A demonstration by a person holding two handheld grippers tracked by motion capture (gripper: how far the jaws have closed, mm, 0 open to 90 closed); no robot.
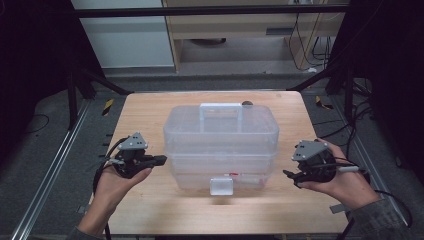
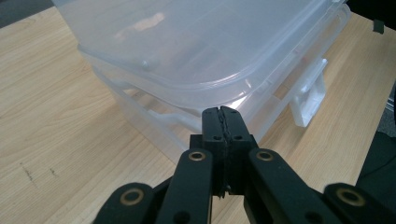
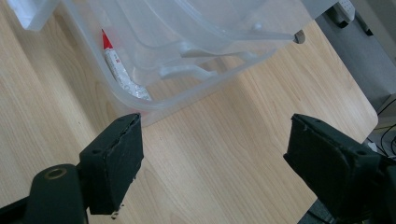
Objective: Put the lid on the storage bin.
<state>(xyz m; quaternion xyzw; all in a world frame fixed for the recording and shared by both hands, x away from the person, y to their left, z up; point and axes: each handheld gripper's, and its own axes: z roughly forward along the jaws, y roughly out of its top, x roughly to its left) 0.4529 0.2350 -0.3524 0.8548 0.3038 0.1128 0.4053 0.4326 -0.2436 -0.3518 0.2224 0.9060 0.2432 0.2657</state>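
The left hand-held gripper [image 1: 161, 159], jaws pressed together, hovers just left of the clear plastic storage box [image 1: 221, 135] on the worktop [image 1: 145, 115]; the right hand-held gripper [image 1: 289, 175], spread, waits opposite. Approach stage; next probably releasing the front latch [image 1: 222, 186].

Light fell evenly from above on the wooden surface [image 1: 150, 200], while the surroundings stayed dim; soft glare glazed the clear plastic box's lid [image 2: 154, 21], and nearby jaws looked blurred.

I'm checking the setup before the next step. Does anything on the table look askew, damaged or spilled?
Nothing stands out. The clear plastic box sits square and upright on the wooden table, lid on, handle and front latch intact. A small tube lies inside it. No spill or damage shows.
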